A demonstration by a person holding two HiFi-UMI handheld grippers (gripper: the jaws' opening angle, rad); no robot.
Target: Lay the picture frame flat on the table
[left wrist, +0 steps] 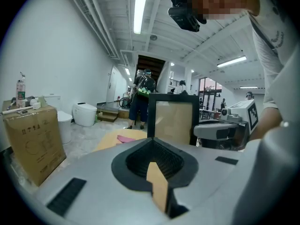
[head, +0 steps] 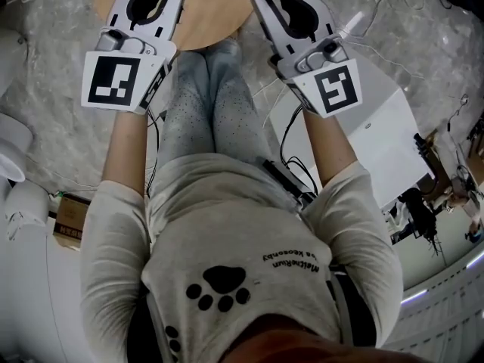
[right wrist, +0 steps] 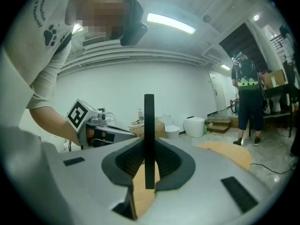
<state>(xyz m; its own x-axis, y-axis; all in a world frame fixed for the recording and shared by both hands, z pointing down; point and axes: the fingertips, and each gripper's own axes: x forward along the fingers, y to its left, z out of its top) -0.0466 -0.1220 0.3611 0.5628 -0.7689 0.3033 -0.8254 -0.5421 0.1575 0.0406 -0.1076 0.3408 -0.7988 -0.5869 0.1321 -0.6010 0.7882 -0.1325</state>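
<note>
The picture frame [left wrist: 173, 118] has a flat black border around a plain tan panel. It stands upright, not tilted, and its broad face is turned toward the left gripper view. In the right gripper view it shows edge-on as a thin black vertical bar, clamped between the jaws of the right gripper [right wrist: 148, 172]. It is at the round wooden table [head: 212, 13]; whether its bottom edge touches the tabletop cannot be told

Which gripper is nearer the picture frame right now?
Right. The right gripper grips the upright picture frame by its edge, between its jaws. The left gripper is shut and empty, apart from the frame, facing its broad side.
</note>
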